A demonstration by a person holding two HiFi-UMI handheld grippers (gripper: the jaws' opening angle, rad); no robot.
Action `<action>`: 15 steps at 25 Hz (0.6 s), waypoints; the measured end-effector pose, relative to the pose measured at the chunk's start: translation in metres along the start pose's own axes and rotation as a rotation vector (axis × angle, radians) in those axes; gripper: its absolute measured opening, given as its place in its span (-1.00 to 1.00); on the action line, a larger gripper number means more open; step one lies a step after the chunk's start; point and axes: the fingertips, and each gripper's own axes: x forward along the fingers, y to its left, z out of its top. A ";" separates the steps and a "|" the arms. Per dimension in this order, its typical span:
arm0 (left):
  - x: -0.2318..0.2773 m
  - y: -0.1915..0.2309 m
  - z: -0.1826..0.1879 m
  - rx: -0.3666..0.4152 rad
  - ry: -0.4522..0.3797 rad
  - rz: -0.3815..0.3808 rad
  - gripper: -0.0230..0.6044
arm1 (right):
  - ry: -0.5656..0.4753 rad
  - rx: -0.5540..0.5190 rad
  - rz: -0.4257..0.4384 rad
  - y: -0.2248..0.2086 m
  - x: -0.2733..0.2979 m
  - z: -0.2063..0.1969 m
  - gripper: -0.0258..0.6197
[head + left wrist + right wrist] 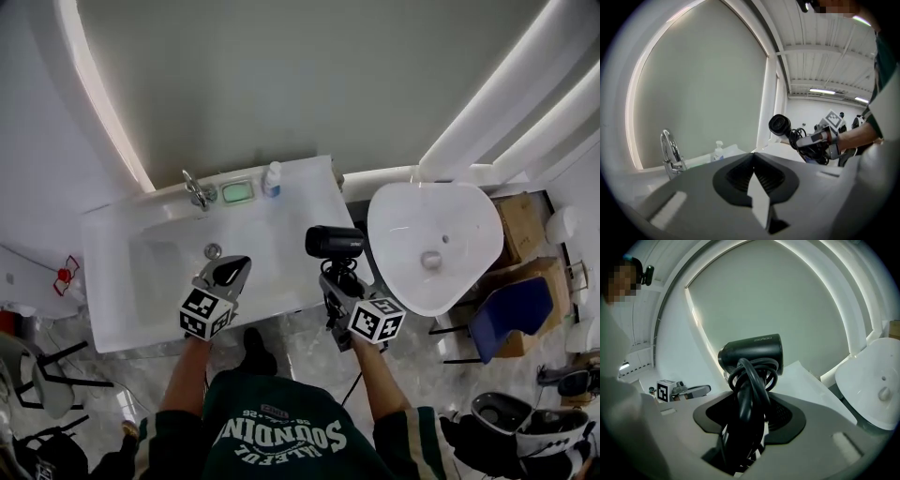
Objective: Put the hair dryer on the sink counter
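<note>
A black hair dryer (334, 243) with its cord coiled round the handle stands upright in my right gripper (339, 284), whose jaws are shut on the handle and cord (749, 394). It hangs over the right end of the white sink counter (281, 220). The dryer's barrel (752, 351) points sideways. My left gripper (228, 274) hovers over the counter's front edge, shut, with nothing between its jaws (757, 190). In the left gripper view the hair dryer (780, 125) shows at the right, held up by the right gripper.
A chrome faucet (196, 190), a green soap dish (237, 192) and a small pump bottle (272, 178) line the counter's back edge. The basin drain (213, 250) lies left of centre. A white freestanding basin (433, 244) stands to the right, with cardboard boxes (521, 230) beyond.
</note>
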 end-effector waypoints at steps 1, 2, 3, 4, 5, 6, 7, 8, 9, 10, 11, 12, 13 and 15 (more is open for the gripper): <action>0.002 0.008 0.000 -0.004 0.001 -0.003 -0.76 | 0.002 0.001 -0.002 0.000 0.009 0.003 -0.33; 0.004 0.014 0.000 -0.008 0.002 -0.005 -0.76 | 0.003 0.003 -0.002 0.000 0.016 0.005 -0.33; 0.006 0.020 0.000 -0.012 0.003 -0.008 -0.76 | 0.004 0.006 -0.003 0.001 0.023 0.007 -0.33; 0.007 0.025 0.001 -0.014 0.003 -0.010 -0.76 | 0.005 0.011 -0.003 0.001 0.029 0.008 -0.33; 0.009 0.031 0.002 -0.016 0.004 -0.010 -0.76 | 0.006 0.015 -0.003 0.002 0.035 0.010 -0.33; 0.010 0.035 0.003 -0.019 0.005 -0.010 -0.76 | 0.008 0.018 -0.003 0.002 0.040 0.011 -0.33; 0.012 0.039 0.003 -0.023 0.004 -0.010 -0.76 | 0.012 0.019 -0.004 0.002 0.044 0.012 -0.33; 0.014 0.041 0.004 -0.028 0.004 -0.010 -0.76 | 0.017 0.017 -0.005 0.001 0.048 0.012 -0.33; 0.016 0.043 0.003 -0.033 0.004 -0.011 -0.76 | 0.023 0.016 -0.005 -0.001 0.051 0.012 -0.33; 0.018 0.044 0.002 -0.037 0.005 -0.010 -0.76 | 0.028 0.014 -0.005 -0.002 0.054 0.012 -0.33; 0.021 0.045 0.001 -0.040 0.008 -0.009 -0.76 | 0.032 0.014 -0.003 -0.003 0.056 0.013 -0.33; 0.023 0.047 0.001 -0.042 0.011 -0.006 -0.76 | 0.035 0.012 -0.001 -0.005 0.059 0.014 -0.33; 0.026 0.048 0.000 -0.045 0.014 -0.004 -0.76 | 0.036 0.007 0.002 -0.006 0.061 0.015 -0.33; 0.033 0.051 0.002 -0.050 0.015 0.005 -0.76 | 0.040 -0.009 0.009 -0.013 0.066 0.020 -0.33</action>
